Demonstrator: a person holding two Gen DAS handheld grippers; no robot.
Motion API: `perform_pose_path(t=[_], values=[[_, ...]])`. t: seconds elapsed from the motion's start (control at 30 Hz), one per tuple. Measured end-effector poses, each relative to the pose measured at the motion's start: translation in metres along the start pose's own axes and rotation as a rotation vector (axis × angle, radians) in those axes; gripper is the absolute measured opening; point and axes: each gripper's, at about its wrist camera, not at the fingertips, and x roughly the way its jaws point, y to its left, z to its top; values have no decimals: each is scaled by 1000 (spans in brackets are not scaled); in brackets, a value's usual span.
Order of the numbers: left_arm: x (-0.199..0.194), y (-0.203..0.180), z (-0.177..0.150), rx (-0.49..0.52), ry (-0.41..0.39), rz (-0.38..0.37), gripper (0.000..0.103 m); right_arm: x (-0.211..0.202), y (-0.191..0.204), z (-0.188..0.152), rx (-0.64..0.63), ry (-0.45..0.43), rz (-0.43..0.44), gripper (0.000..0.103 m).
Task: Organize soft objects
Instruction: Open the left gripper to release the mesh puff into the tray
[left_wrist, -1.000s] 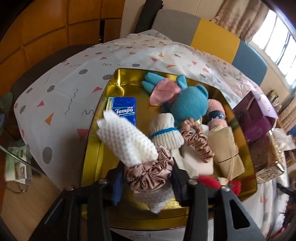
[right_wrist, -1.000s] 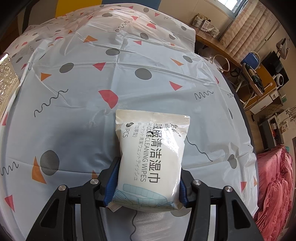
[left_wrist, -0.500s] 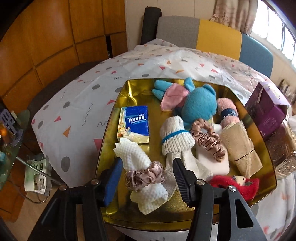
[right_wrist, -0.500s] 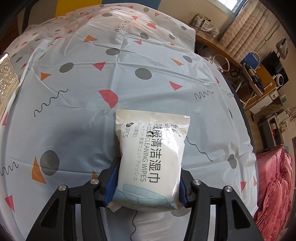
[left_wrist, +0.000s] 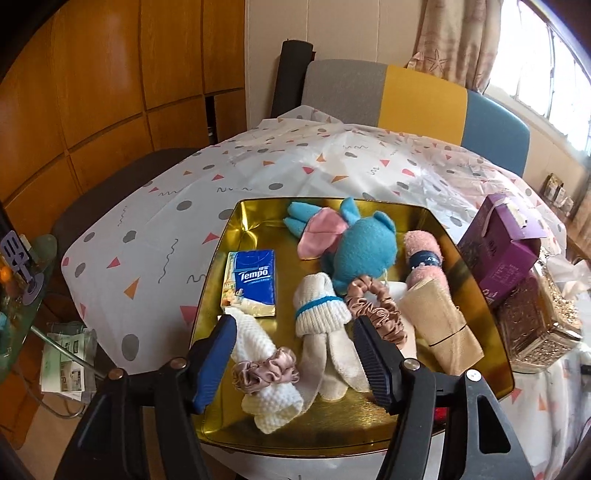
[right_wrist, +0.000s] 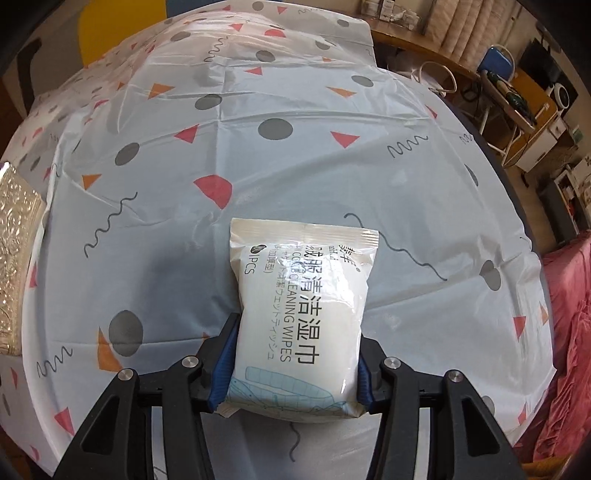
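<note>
In the left wrist view a gold tray (left_wrist: 218, 291) holds several soft things. A white waffle cloth (left_wrist: 258, 343) bound with a pink scrunchie (left_wrist: 266, 373) lies at its near left, below a blue Tempo tissue pack (left_wrist: 251, 282). My left gripper (left_wrist: 295, 332) hangs over the cloth with its jaws opening, and the pads touch nothing. A blue plush toy (left_wrist: 358, 243), white socks (left_wrist: 321, 306) and a tan cloth (left_wrist: 439, 325) also lie in the tray. In the right wrist view my right gripper (right_wrist: 297, 328) is shut on a white pack of cleaning wipes (right_wrist: 303, 291) over the tablecloth.
A purple box (left_wrist: 498, 251) sits on an ornate gold box (left_wrist: 535, 325) right of the tray. The same gold box's corner (right_wrist: 14, 254) shows at the left of the right wrist view. A patterned tablecloth (right_wrist: 295, 110) covers the table. A chair back (left_wrist: 384, 92) stands behind.
My left gripper let go of the scrunchie-bound cloth, which now lies in the tray, and pulled back and up with jaws wider. The right gripper rolled a little, still holding the wipes.
</note>
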Motion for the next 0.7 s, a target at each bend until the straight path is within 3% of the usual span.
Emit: perform_pose_path(t=[0.07, 0.27, 0.47, 0.7], values=[[-2, 1, 1, -9, -6, -8, 73, -1, 5, 3, -9, -5, -8, 52], [-7, 4, 0, -15, -17, -15, 76, -9, 0, 34, 93, -17, -18, 51], [-8, 11, -2, -23, -22, -6, 78, -58, 37, 74, 46, -175, 31, 51], [-10, 16, -3, -31, -29, 2, 79, -99, 81, 86, -21, -283, 92, 51]])
